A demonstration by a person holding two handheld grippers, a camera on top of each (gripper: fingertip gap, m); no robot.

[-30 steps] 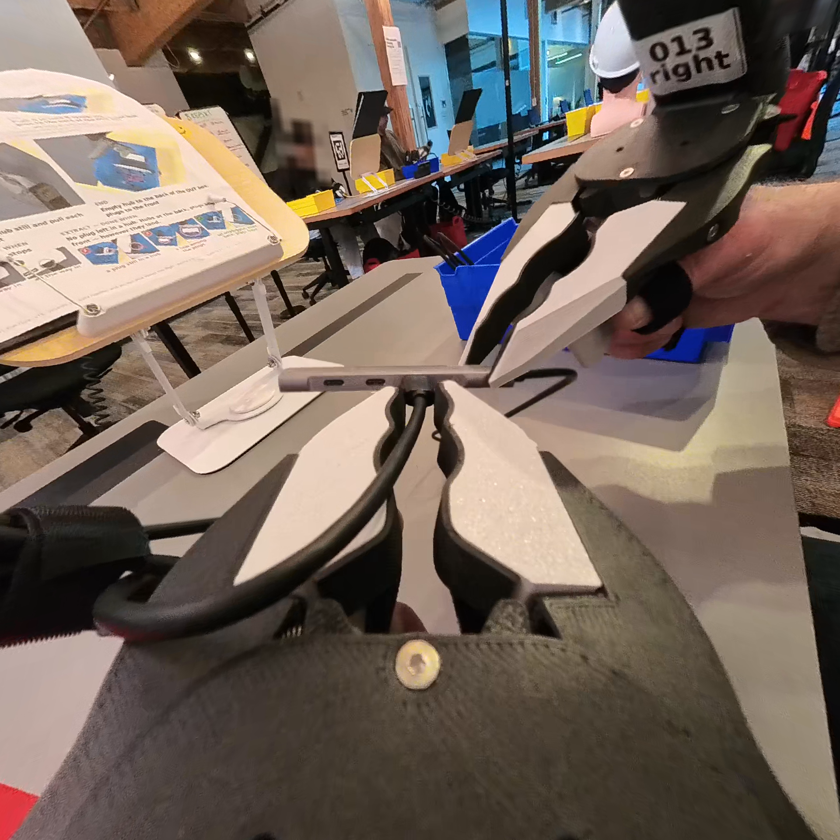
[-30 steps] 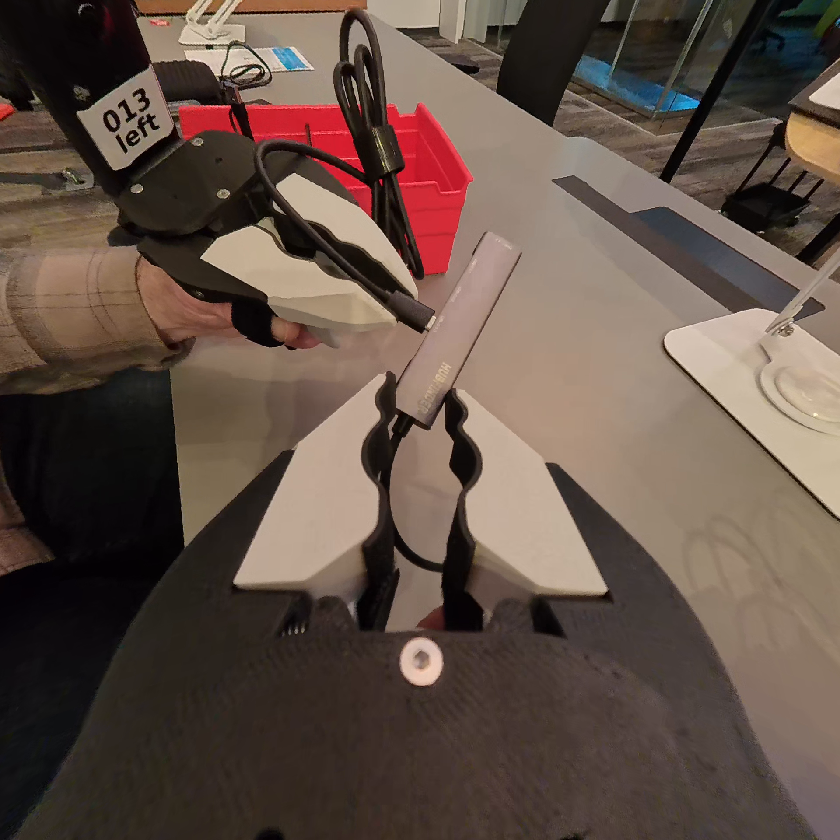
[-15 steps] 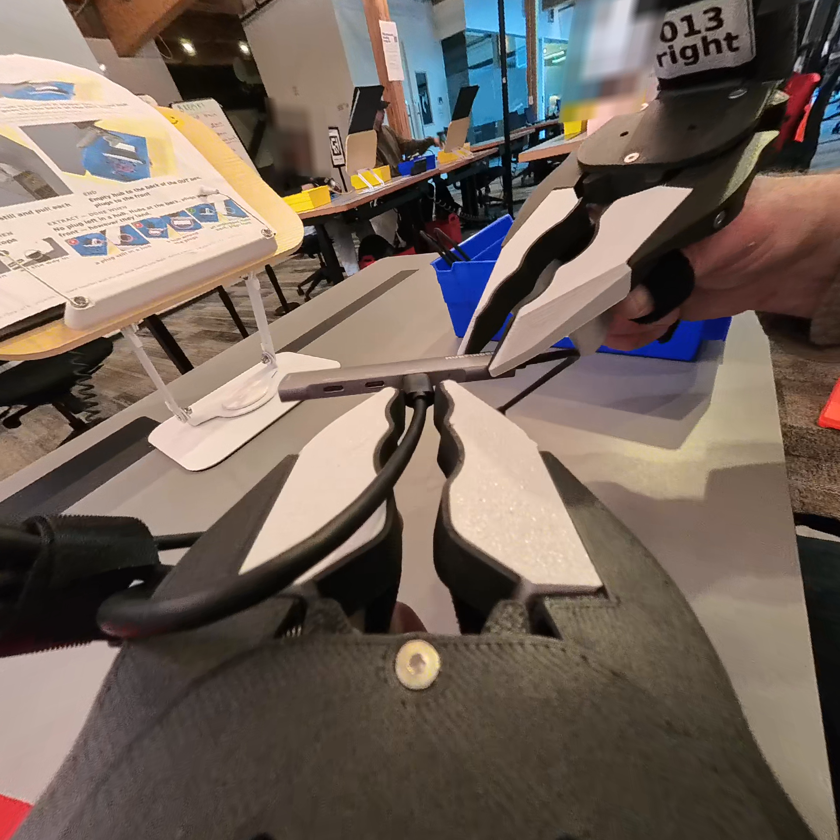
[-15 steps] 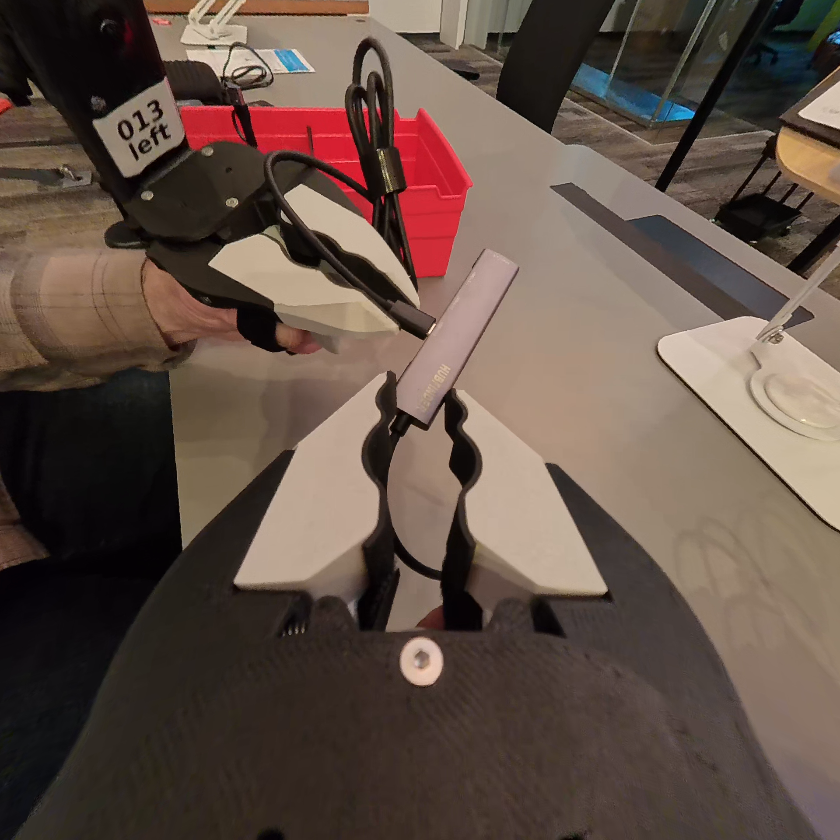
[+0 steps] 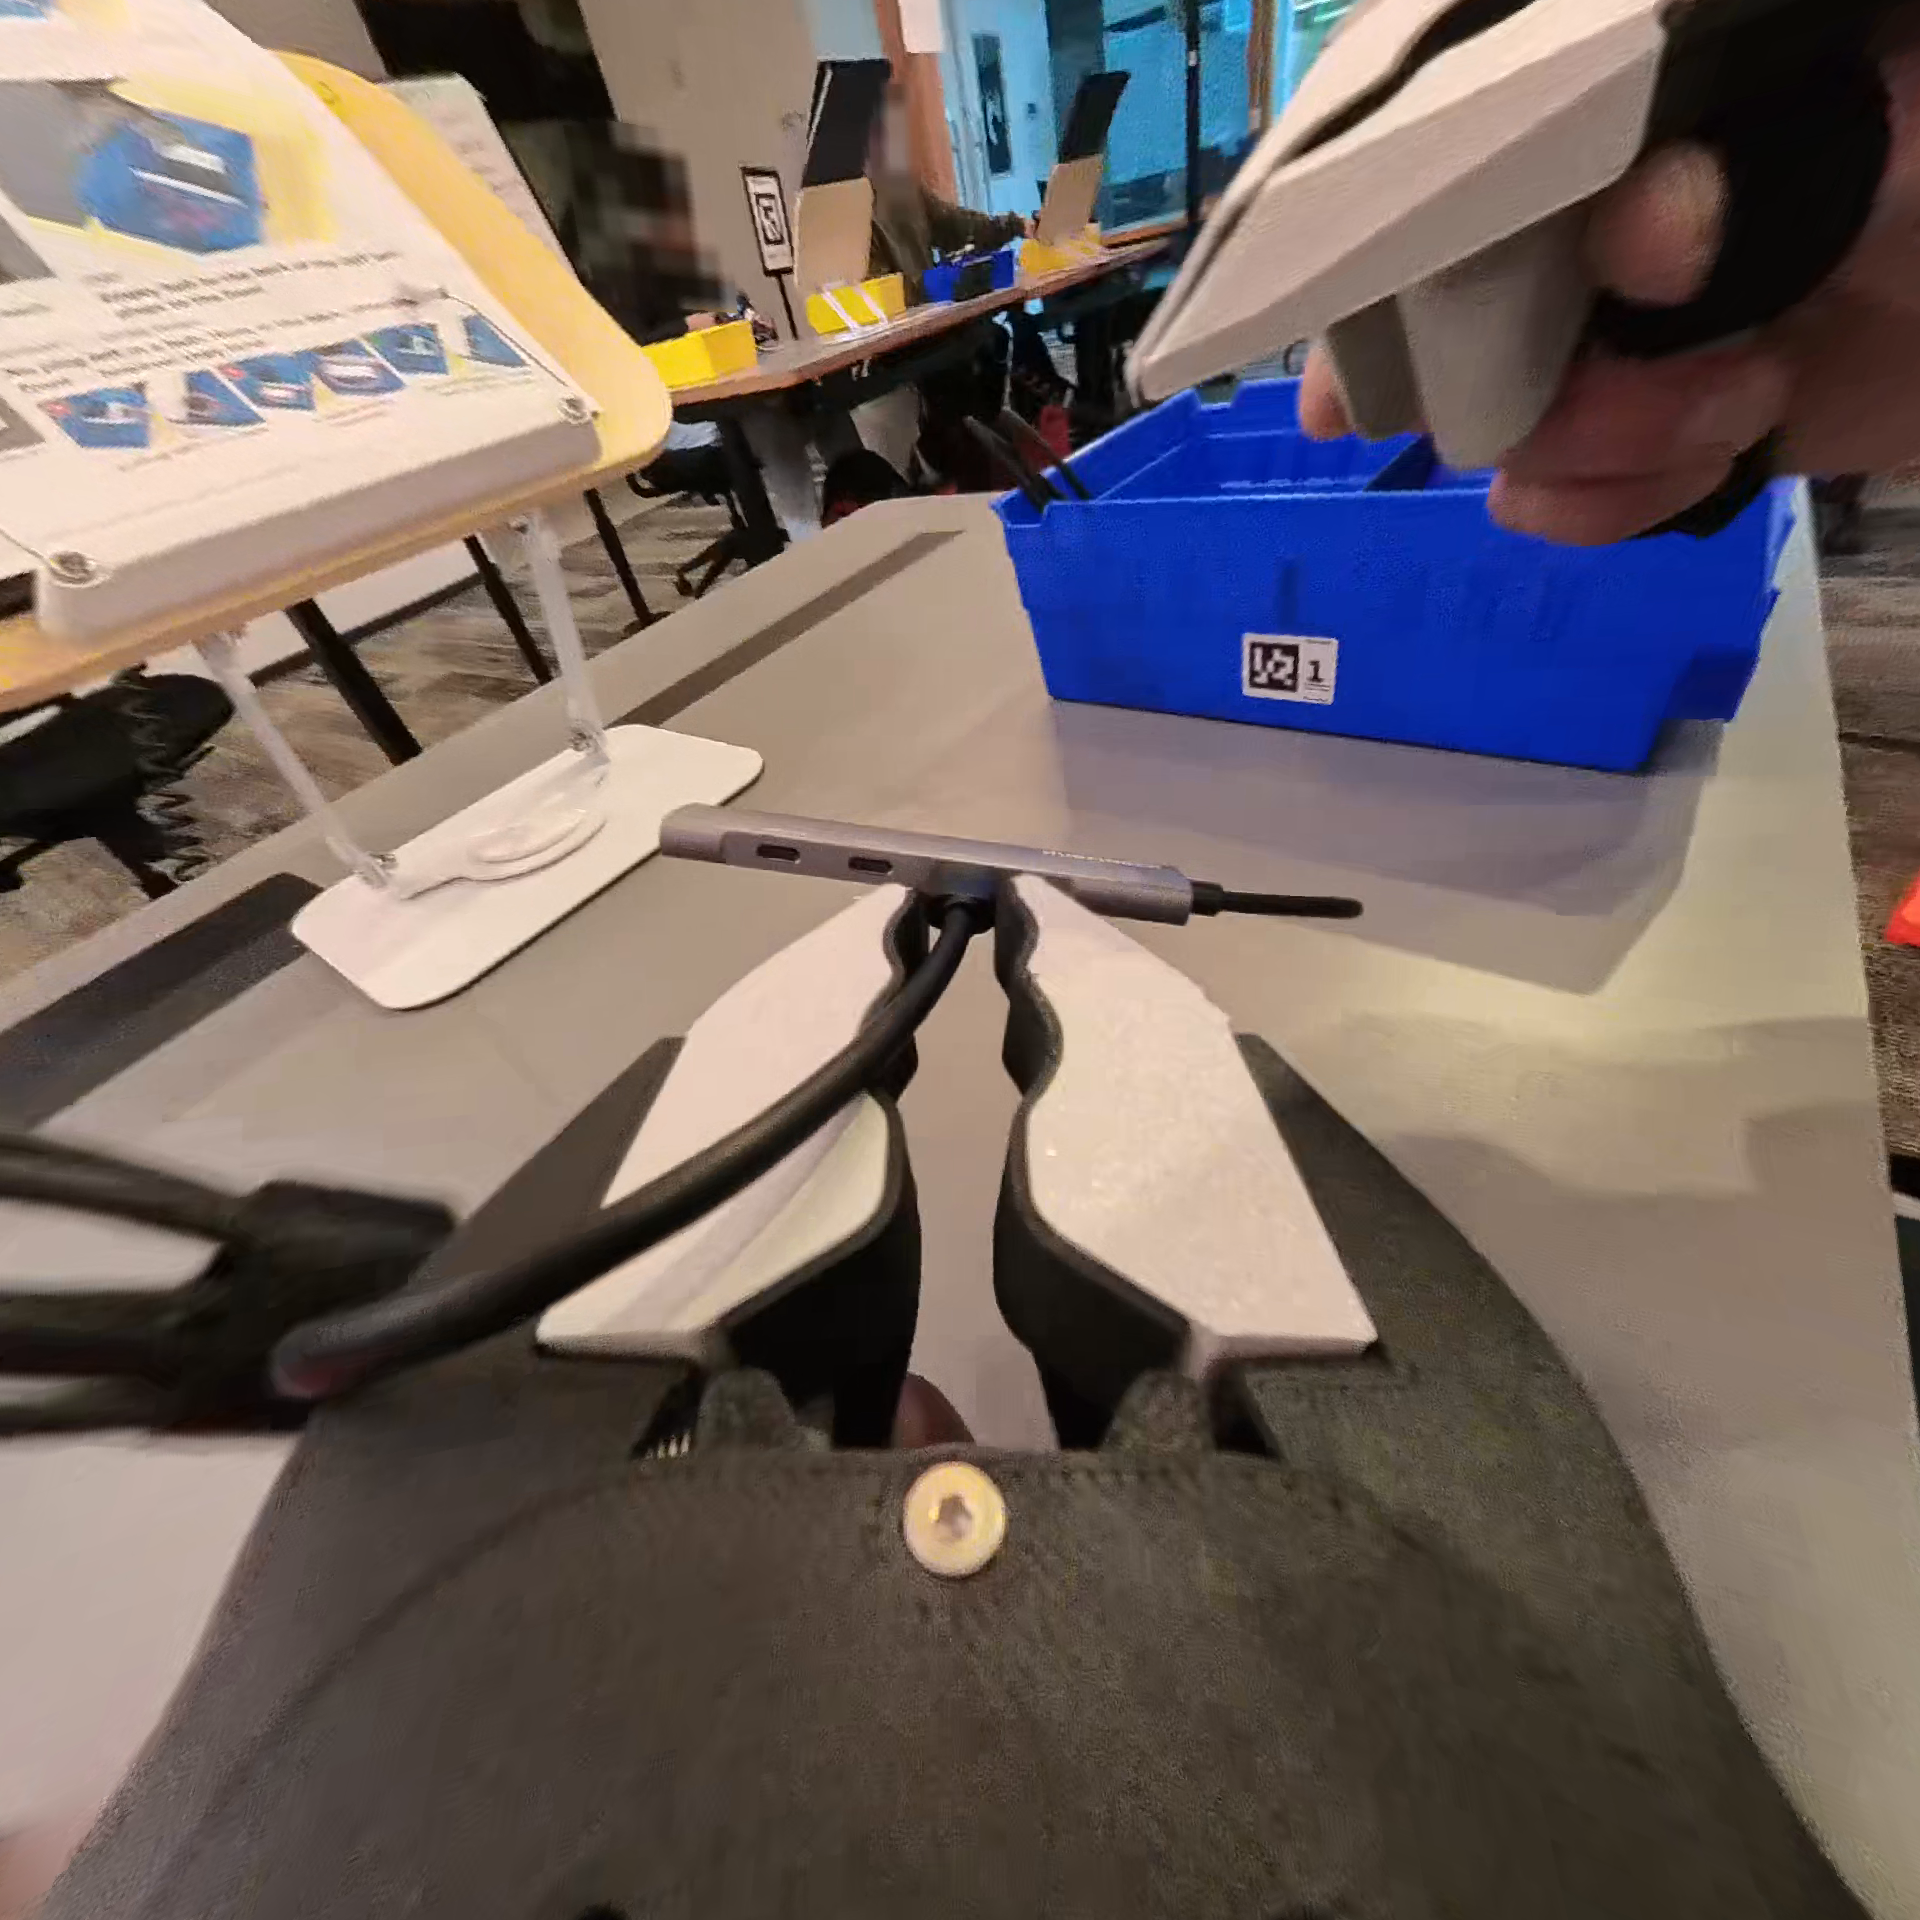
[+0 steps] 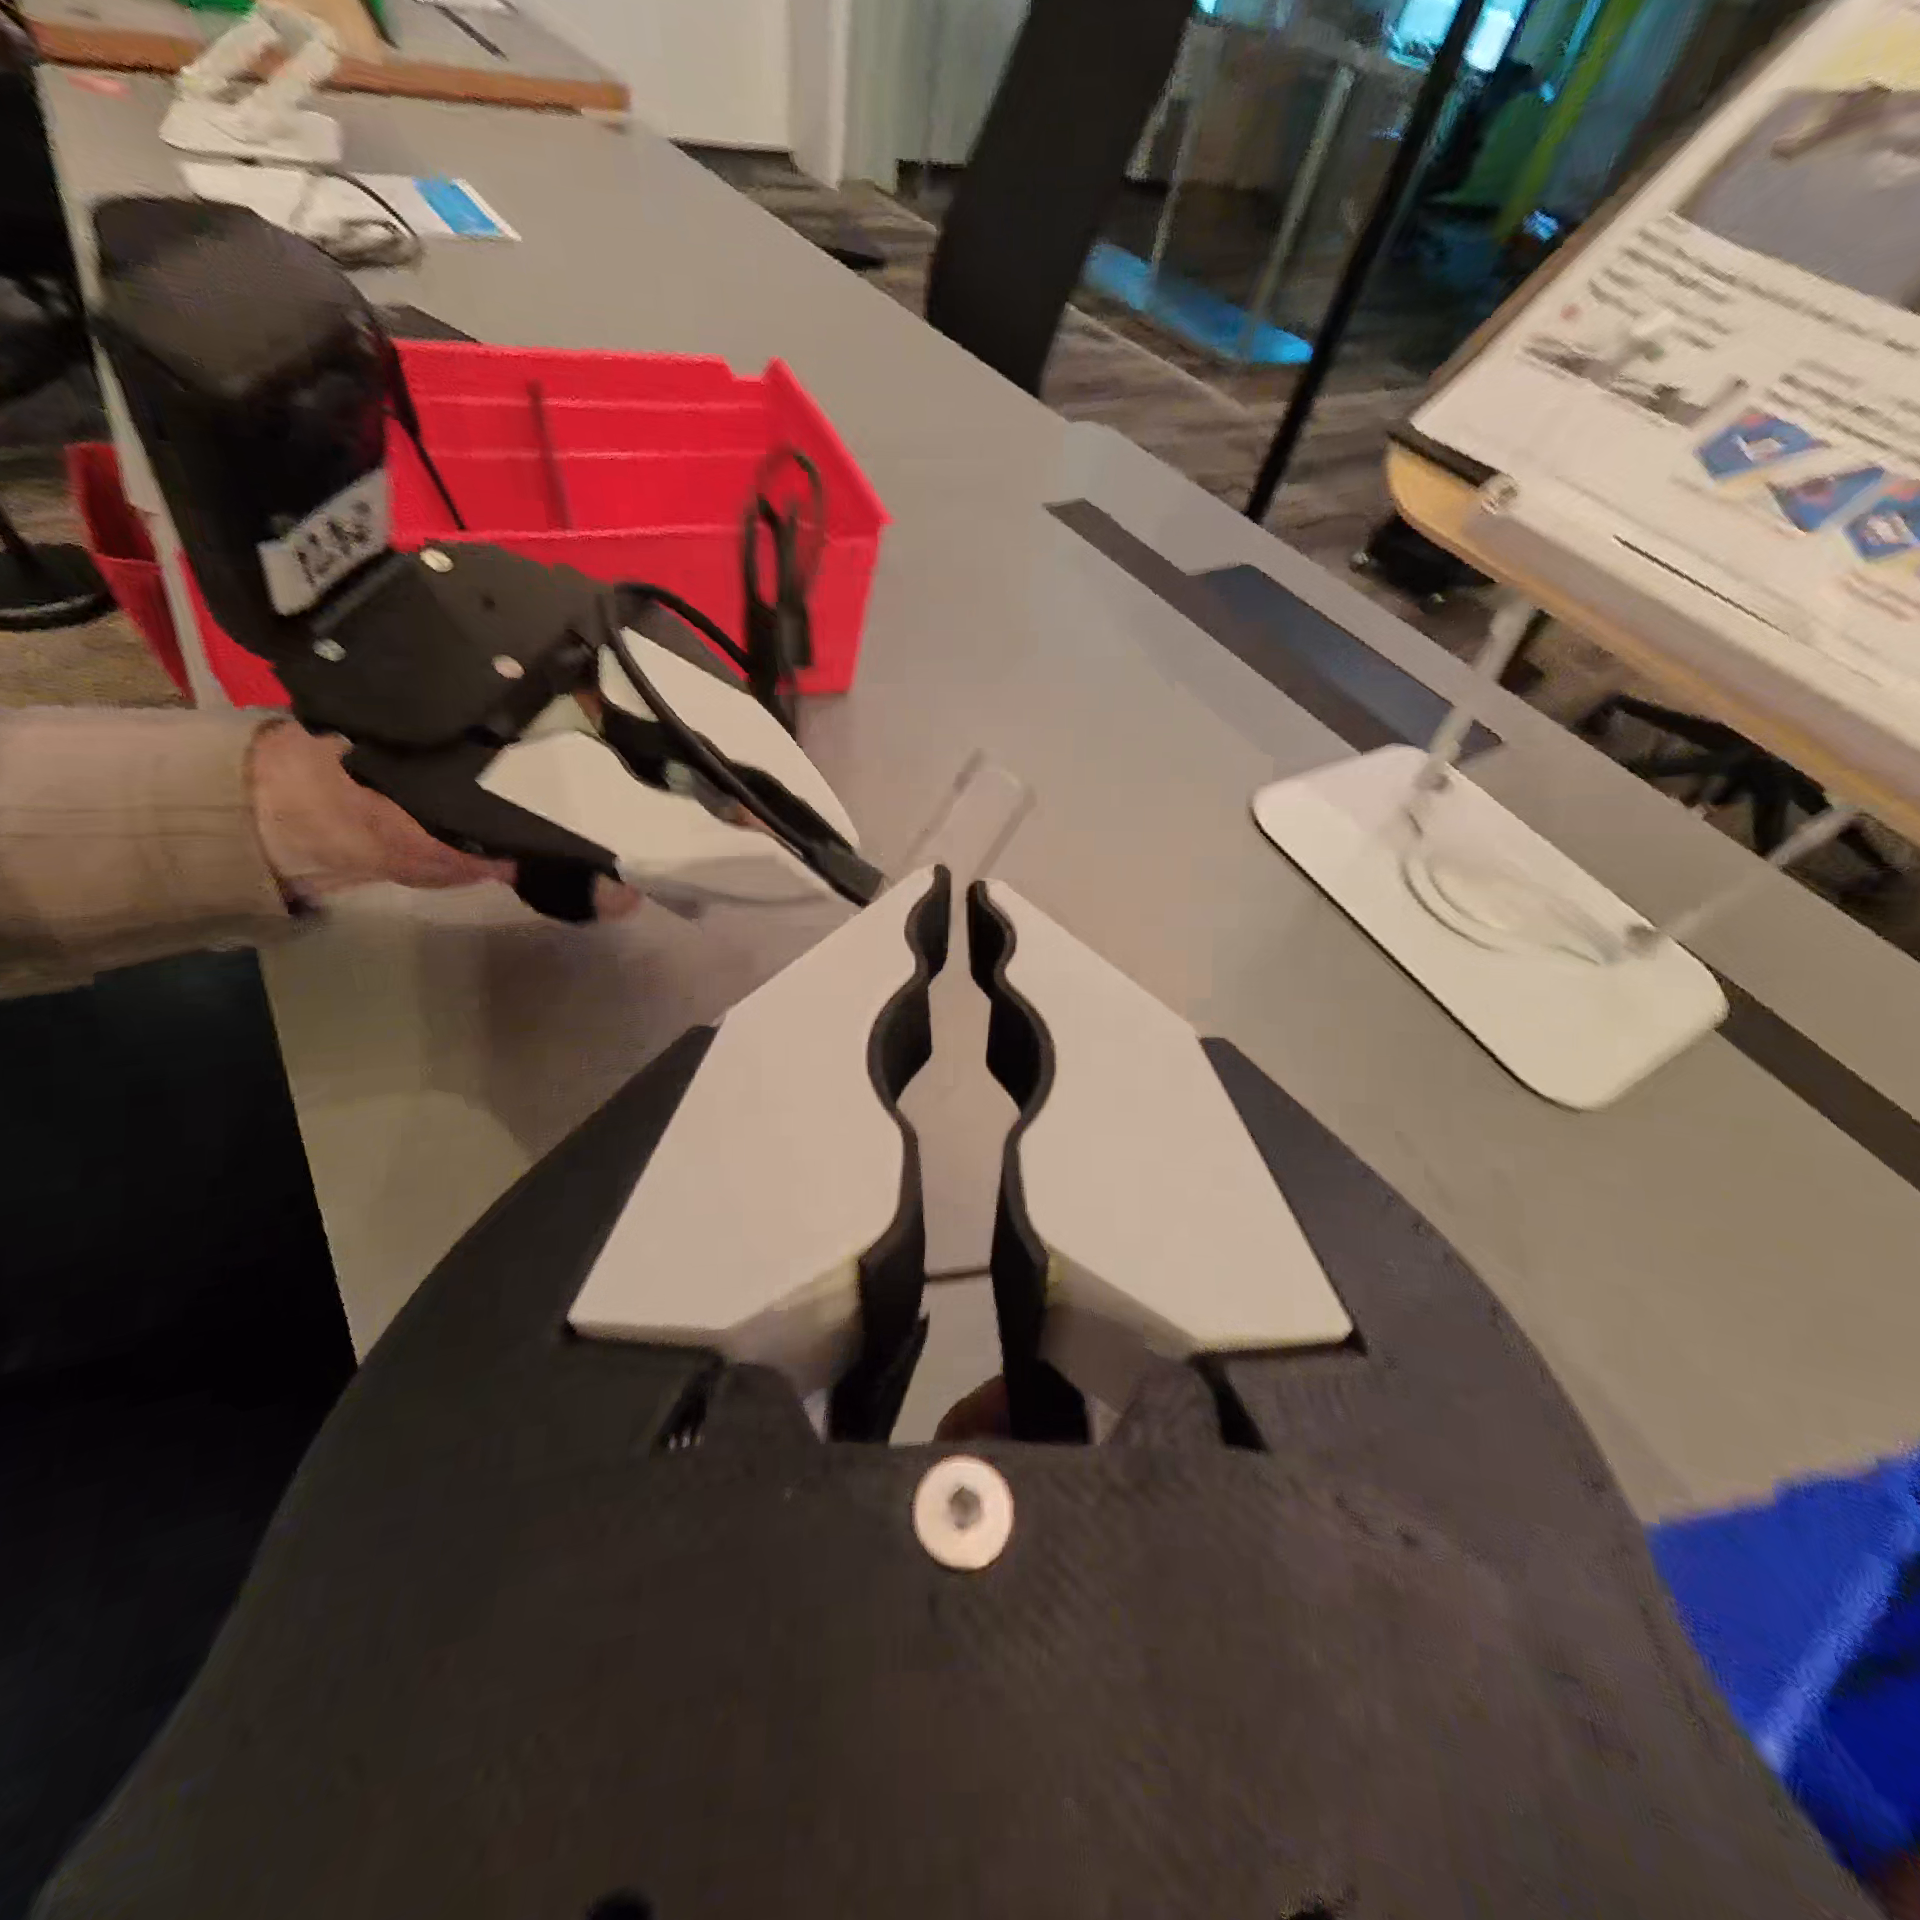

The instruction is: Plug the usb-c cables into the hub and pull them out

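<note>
The left wrist view gives the sharp picture: the left gripper (image 5: pixel 954 914) pinches the plug of a black cable (image 5: pixel 727 1164), and that plug sits in a side port of the grey hub (image 5: pixel 925 864), which stretches crosswise just beyond the fingertips, above the grey table (image 5: pixel 1558 1195). Two free ports show on the hub's left part, and its own short black lead (image 5: pixel 1278 907) sticks out of its right end. Only this view shows the front of the blue bin (image 5: pixel 1351 623) behind the hub, with the right gripper (image 5: pixel 1153 369) up in the top right corner, well clear of the hub. The right wrist view is blurred; there the right gripper's fingers (image 6: pixel 1122 1122) are pressed nearly together on nothing, the hub is a faint smear just past their tips, and a red bin (image 6: pixel 623 488) stands behind the left gripper. A stand with a printed sheet (image 5: pixel 260 343) shows in both views.
</note>
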